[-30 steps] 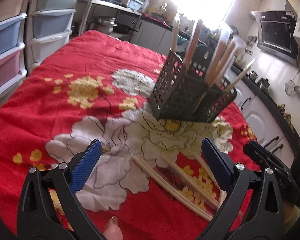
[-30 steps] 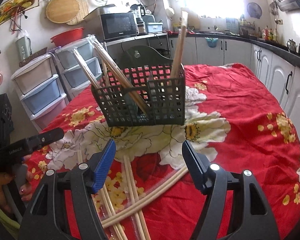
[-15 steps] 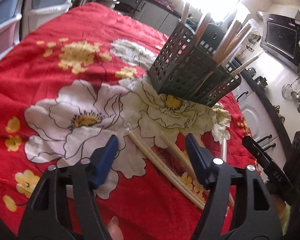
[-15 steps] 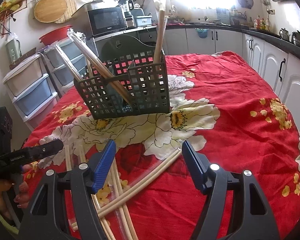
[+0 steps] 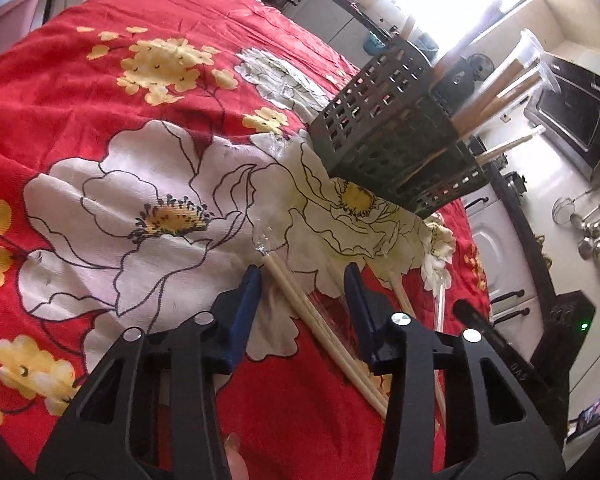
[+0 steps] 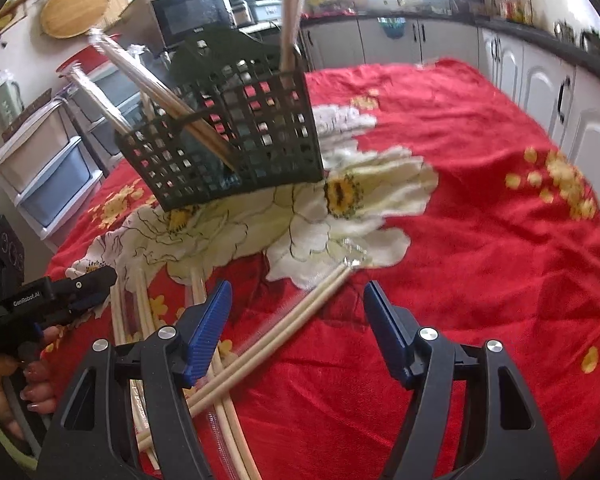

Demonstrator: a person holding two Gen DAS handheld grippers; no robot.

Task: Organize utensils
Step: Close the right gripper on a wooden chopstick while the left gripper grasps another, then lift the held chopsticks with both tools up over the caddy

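Both grippers have dropped nearer the red-clothed surface [image 6: 480,220], left gripper [image 5: 304,284] and right gripper [image 6: 296,300] jaws apart over pale loose chopsticks [image 6: 300,316]; the dark basket [image 6: 236,140] stands farther back.

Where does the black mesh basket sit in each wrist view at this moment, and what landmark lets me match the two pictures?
Left wrist: basket upper right of centre, beyond the open left gripper, chopsticks standing in it.
Right wrist: basket upper left of centre, beyond the open right gripper.
Shared landmark: the white flower with a yellow centre, printed on the red cloth at the basket's foot.
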